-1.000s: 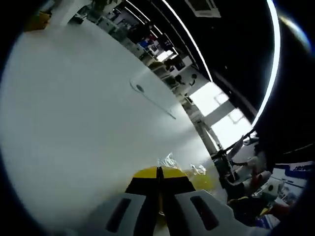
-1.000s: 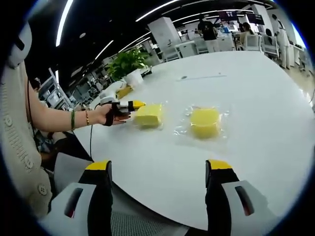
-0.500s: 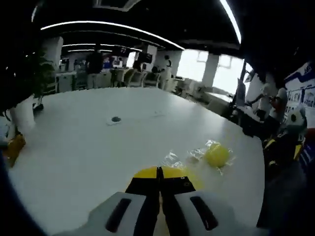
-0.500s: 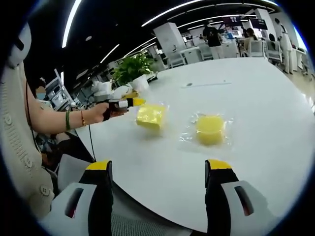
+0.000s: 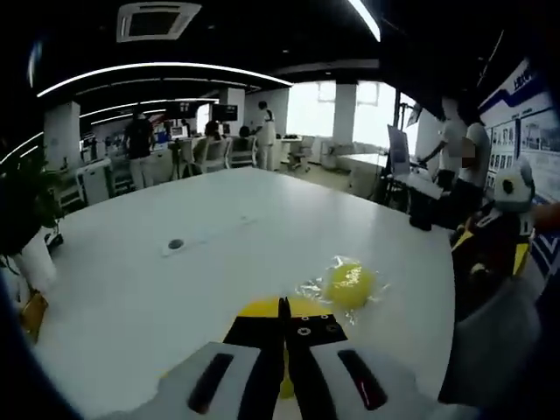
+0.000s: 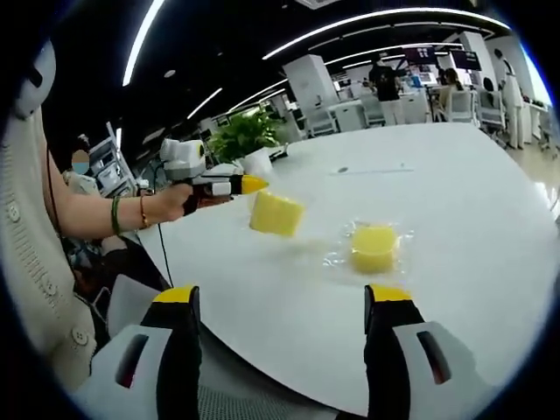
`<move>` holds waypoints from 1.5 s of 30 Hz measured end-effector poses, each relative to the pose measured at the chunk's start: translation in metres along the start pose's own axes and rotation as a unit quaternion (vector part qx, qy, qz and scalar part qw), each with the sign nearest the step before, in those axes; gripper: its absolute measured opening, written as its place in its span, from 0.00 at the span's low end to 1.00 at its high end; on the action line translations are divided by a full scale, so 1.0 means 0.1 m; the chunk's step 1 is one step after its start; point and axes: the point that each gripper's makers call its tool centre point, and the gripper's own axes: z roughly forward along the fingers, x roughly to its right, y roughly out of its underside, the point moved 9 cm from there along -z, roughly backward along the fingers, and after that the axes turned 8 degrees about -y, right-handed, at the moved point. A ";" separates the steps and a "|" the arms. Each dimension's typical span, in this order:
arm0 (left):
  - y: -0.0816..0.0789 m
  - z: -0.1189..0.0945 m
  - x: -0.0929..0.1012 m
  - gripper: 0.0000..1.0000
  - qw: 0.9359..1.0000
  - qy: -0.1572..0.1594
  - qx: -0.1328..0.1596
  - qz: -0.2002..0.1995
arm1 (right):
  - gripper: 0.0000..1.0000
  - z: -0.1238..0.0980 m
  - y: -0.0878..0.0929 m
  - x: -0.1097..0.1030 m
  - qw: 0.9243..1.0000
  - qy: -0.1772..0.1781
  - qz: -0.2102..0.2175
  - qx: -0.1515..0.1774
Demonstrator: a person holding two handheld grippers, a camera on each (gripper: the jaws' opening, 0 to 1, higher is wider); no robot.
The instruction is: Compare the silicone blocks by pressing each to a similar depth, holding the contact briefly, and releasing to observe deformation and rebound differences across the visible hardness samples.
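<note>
Left gripper (image 6: 254, 184): your jaws were pressed together, tips at the near block (image 6: 276, 213), held clear above the table (image 6: 455, 201).
Right gripper (image 6: 284, 302): you held it wide apart, gripping nothing, at the table's edge.
Far block (image 6: 374, 248): lay in clear wrap on the table, beside the near block.
</note>
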 end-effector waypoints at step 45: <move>-1.39 -0.77 0.82 0.00 0.972 0.172 0.071 0.143 | 0.63 0.74 -1.82 -0.17 0.893 -0.213 -0.359 -0.170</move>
